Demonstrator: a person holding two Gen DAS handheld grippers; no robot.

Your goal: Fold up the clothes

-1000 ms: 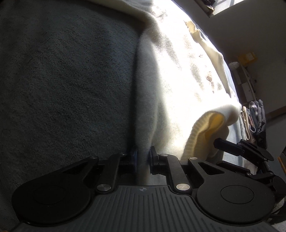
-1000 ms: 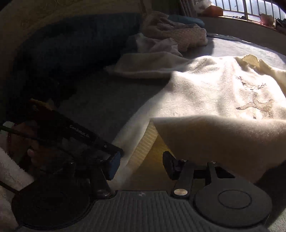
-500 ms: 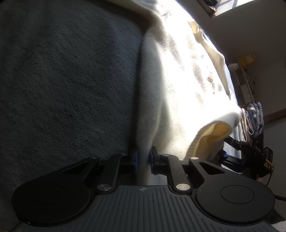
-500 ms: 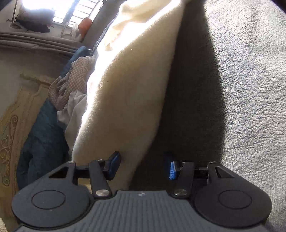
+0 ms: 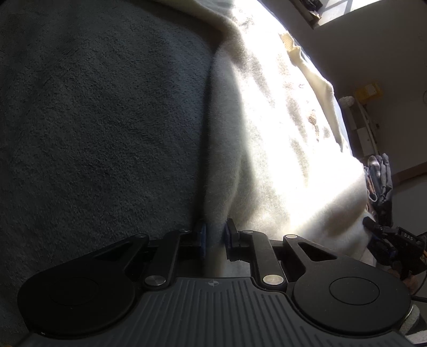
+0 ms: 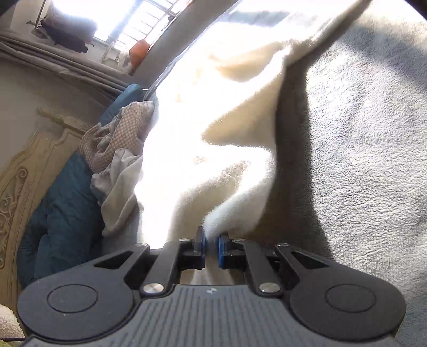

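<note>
Left claw (image 5: 214, 240) pinches a fold of the cream fleece garment (image 5: 280, 138), which lies spread on the grey bed blanket (image 5: 93, 120). Right claw (image 6: 211, 249) is closing, with another edge of the same garment between its blue pads (image 6: 221, 249) and touching them. Only the left view shows the right claw from outside, low at the right edge, plus shelves against the wall. Only the right view shows the carved headboard (image 6: 16, 192), teal duvet (image 6: 61, 213), rumpled clothes pile (image 6: 117, 149) and sunlit window (image 6: 133, 24).
</note>
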